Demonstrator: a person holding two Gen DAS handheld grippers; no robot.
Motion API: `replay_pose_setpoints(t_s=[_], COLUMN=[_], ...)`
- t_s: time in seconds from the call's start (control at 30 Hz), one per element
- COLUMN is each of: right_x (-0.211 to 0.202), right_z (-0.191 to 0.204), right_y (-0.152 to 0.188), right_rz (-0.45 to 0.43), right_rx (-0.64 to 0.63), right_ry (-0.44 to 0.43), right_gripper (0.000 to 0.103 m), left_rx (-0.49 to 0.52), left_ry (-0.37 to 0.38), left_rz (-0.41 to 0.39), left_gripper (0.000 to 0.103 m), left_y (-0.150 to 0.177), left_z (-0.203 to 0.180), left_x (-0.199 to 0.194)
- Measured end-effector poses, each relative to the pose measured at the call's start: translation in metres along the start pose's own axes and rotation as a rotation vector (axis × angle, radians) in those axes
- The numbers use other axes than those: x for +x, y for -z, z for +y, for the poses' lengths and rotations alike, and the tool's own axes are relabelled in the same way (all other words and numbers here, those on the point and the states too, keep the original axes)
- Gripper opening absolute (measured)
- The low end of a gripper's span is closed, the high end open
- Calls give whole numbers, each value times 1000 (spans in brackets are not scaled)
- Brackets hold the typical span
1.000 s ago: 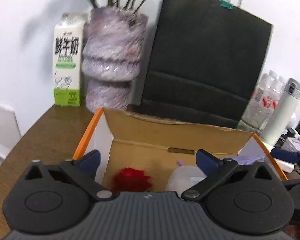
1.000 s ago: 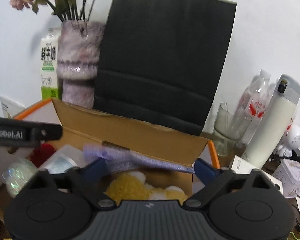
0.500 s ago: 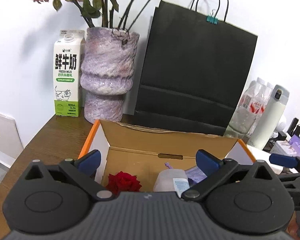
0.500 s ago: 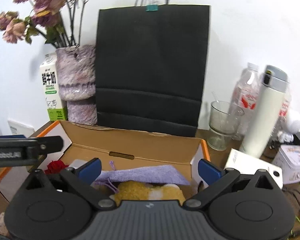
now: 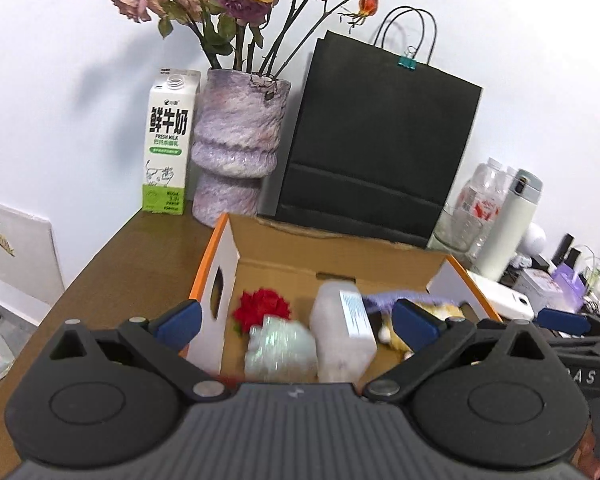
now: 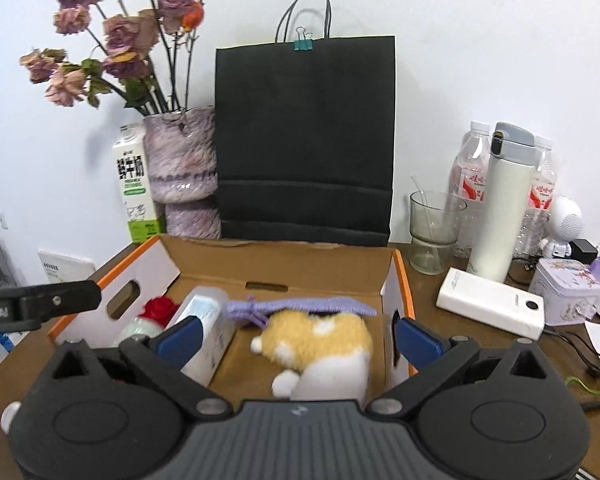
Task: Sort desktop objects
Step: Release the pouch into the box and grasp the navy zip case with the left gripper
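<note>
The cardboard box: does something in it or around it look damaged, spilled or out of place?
Only slightly. The cardboard box has a ragged, torn back edge, and the flowers in the vase behind it look wilted. Nothing looks spilled.

In the box (image 6: pixel 400 276), left to right, lie a rose (image 6: pixel 158 307), a bottle (image 6: pixel 204 320) and a plush (image 6: pixel 320 340). Behind the box stands a bag (image 6: pixel 304 140), with a vase (image 6: pixel 182 168) to its left.

Each gripper, the left gripper (image 5: pixel 296 322) and the right gripper (image 6: pixel 298 336), has a ribbed dark-grey housing at the bottom of the frame, two black round discs, black linkage arms with silver pivot screws, and blue fingertip pads (image 5: pixel 179 319).
</note>
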State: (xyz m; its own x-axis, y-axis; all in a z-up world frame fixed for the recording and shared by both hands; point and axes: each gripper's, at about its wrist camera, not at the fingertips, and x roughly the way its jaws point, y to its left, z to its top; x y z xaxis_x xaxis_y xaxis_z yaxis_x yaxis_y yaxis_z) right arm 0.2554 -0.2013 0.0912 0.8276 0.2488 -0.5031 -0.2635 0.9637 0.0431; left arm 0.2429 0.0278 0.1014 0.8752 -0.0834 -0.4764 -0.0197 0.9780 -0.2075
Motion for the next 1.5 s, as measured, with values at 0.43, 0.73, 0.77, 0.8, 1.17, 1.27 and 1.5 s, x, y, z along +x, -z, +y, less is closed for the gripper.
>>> replay_pose_setpoints(t_s=[0.43, 0.73, 0.77, 0.8, 1.17, 1.27, 1.5], right_x=[-65, -87, -89, -90, -88, -83, -69], right_z=[13, 15, 14, 12, -24, -36, -38], right_y=[53, 108, 111, 112, 127, 128, 125], right_rz=[41, 125, 130, 130, 128, 123, 152], right_rx=[-18, -29, -27, -25, 51, 102, 82], right_ry=[-12, -14, -15, -15, -26, -32, -16], right_gripper=[103, 103, 103, 103, 103, 103, 103], left_rx=[22, 1, 11, 16, 47, 50, 53], left_ry=[-29, 14, 17, 20, 21, -16, -75], left_rz=[20, 112, 117, 119, 205, 223, 258], left_gripper=[103, 103, 103, 103, 103, 103, 102], left_y=[45, 96, 97, 98, 111, 110, 112], left_z=[18, 7, 3, -2, -54, -62, -70], left_x=[-72, -88, -88, -88, -54, -41, -18])
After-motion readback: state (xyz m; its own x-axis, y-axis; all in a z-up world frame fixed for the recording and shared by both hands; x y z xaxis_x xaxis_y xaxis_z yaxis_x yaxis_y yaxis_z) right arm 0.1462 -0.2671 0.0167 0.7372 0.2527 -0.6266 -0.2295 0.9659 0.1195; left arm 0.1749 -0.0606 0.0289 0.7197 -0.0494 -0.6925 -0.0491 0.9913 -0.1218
